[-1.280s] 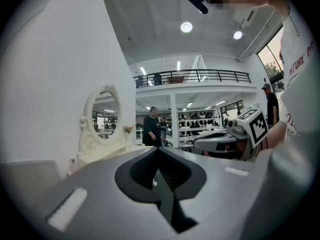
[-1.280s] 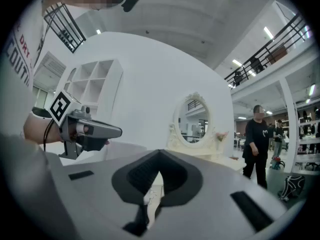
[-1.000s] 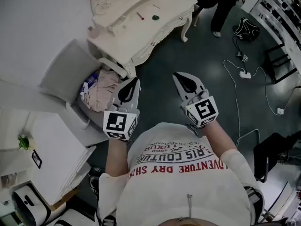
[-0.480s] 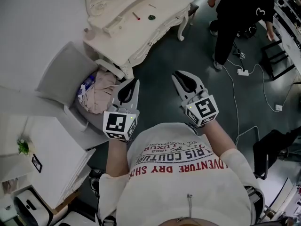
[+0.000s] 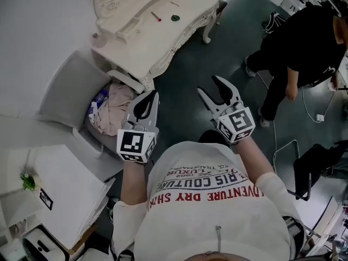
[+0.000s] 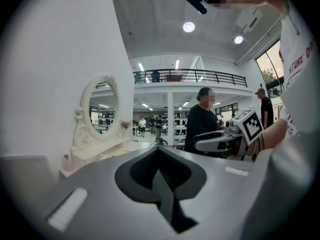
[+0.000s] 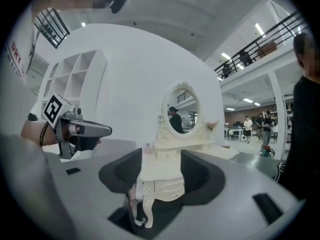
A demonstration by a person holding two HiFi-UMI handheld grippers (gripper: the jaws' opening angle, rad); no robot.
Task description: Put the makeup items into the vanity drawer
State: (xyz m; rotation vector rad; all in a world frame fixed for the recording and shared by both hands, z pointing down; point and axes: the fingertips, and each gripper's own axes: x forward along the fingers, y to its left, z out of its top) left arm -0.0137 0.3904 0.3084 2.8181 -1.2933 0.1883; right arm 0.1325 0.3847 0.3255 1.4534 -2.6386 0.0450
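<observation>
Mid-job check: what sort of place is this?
Probably a staged set inside a big open hall, not a home: a white vanity with an oval mirror stands against a bare partition wall, and a railed mezzanine overlooks it.

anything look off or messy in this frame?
Only the grey chair beside the vanity: a heap of pinkish cloth is dumped on its seat. Nothing looks spilled or broken. A person in black stands close by on the right.
</observation>
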